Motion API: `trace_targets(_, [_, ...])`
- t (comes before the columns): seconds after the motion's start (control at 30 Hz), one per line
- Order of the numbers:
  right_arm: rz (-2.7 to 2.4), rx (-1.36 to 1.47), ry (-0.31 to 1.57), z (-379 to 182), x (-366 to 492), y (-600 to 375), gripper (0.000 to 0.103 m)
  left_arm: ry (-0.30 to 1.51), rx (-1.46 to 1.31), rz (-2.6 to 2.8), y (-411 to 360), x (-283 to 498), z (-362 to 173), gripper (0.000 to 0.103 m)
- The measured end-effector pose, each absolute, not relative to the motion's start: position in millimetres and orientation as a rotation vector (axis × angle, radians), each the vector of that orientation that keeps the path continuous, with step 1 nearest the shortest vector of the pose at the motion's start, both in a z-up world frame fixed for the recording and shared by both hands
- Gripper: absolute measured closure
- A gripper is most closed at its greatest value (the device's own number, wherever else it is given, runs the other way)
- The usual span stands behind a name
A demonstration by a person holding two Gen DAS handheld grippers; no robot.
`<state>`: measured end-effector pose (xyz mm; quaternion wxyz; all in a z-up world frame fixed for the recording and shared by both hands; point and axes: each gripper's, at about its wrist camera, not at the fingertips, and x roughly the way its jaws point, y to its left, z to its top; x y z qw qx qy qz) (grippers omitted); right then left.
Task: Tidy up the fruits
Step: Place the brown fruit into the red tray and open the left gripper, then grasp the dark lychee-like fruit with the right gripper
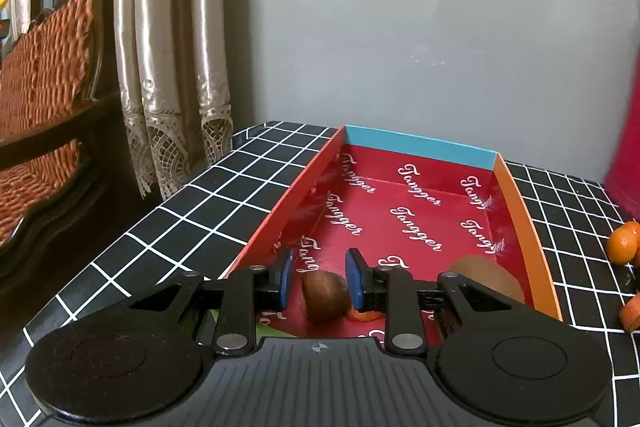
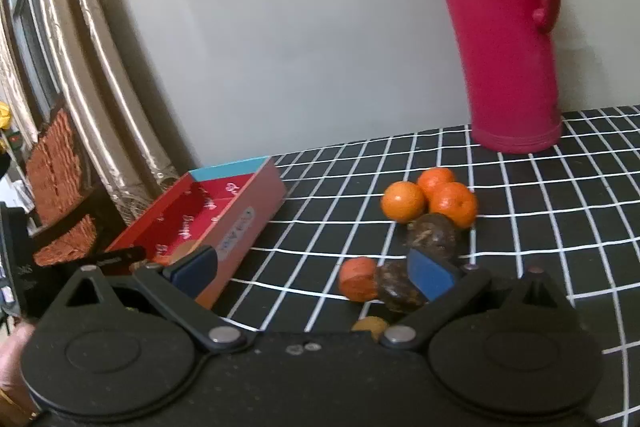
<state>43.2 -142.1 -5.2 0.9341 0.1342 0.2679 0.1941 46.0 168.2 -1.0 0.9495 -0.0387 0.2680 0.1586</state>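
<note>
Only our left wrist view shows the left gripper clamped on a kiwi low inside the red box near the desk's left edge, while the right view shows the right gripper spread wide before tangerines and dark fruits mid-desk, open grid cloth rightward.

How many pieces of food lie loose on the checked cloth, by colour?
Orange tangerines: 3
Dark brown fruits: 2
Orange chunk: 1
Yellowish piece, partly hidden: 1
Total: 7
</note>
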Motion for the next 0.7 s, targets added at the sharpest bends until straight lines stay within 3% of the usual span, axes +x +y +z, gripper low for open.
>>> trace_targets(0.17, [0.355, 0.244, 0.552, -9, 42, -148, 0.003, 0.515, -0.070, 0.307, 161, 39, 5, 0.070])
trace_targets(0.2, [0.345, 0.237, 0.553, -10, 42, -150, 0.004, 0.504, -0.064, 0.301, 158, 38, 7, 0.064])
trace_targets(0.27, [0.326, 0.227, 0.564, -13, 43, -153, 0.007, 0.477, -0.041, 0.300, 150, 33, 10, 0.037])
trace_targets(0.33, [0.307, 0.225, 0.573, -15, 44, -156, 0.010, 0.440, 0.005, 0.292, 138, 27, 15, 0.036])
trace_targets(0.43, [0.279, 0.213, 0.588, -19, 45, -160, 0.023, 0.426, 0.041, 0.246, 122, 22, 18, 0.035])
trace_targets(0.5, [0.270, 0.206, 0.602, -22, 46, -162, 0.024, 0.440, 0.042, 0.207, 114, 20, 18, 0.035])
trace_targets(0.63, [0.267, 0.207, 0.637, -29, 52, -162, 0.042, 0.474, 0.028, 0.150, 103, 15, 18, 0.035])
trace_targets(0.7, [0.268, 0.213, 0.647, -32, 55, -161, 0.044, 0.483, 0.033, 0.141, 98, 14, 17, 0.035])
